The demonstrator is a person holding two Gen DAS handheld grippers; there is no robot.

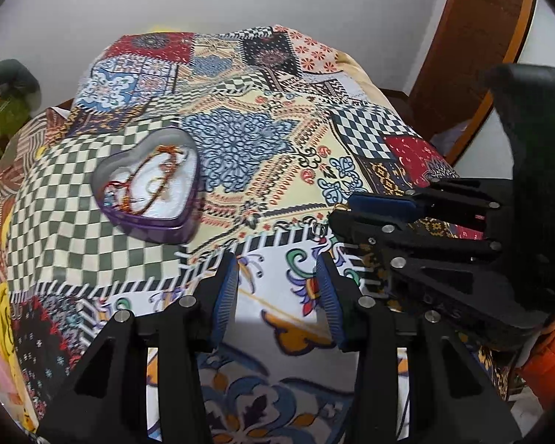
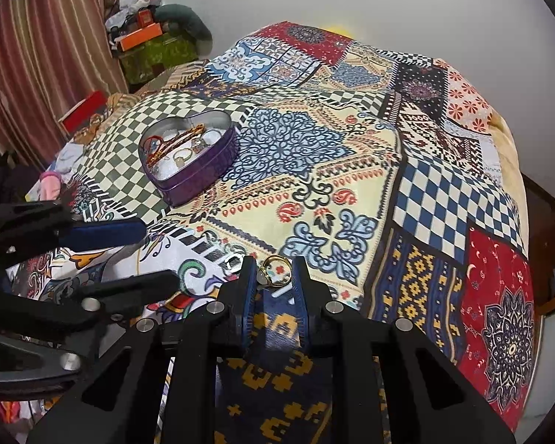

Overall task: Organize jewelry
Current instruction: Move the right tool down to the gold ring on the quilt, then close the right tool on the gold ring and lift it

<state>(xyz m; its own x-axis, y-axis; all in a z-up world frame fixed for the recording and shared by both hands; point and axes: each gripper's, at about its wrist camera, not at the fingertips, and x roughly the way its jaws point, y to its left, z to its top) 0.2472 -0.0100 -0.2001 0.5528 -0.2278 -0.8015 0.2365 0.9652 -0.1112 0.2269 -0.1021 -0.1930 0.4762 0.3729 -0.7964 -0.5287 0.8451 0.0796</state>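
Observation:
A purple heart-shaped tin [image 1: 150,188] sits on the patchwork bedspread, holding red and gold bracelets and rings; it also shows in the right wrist view [image 2: 190,151]. My right gripper [image 2: 275,273] is shut on a gold ring [image 2: 273,270], held between its blue pads just above the bedspread, near the tin's right. In the left wrist view the right gripper [image 1: 355,205] comes in from the right. My left gripper [image 1: 277,270] is open and empty, hovering over the bedspread in front of the tin. It shows at the left of the right wrist view [image 2: 137,251].
The patchwork bedspread [image 2: 351,148] covers the whole bed. A striped curtain [image 2: 44,37] and a cluttered shelf with an orange box [image 2: 140,37] stand at the far left. A wooden door [image 1: 477,37] is at the right. White wall lies behind.

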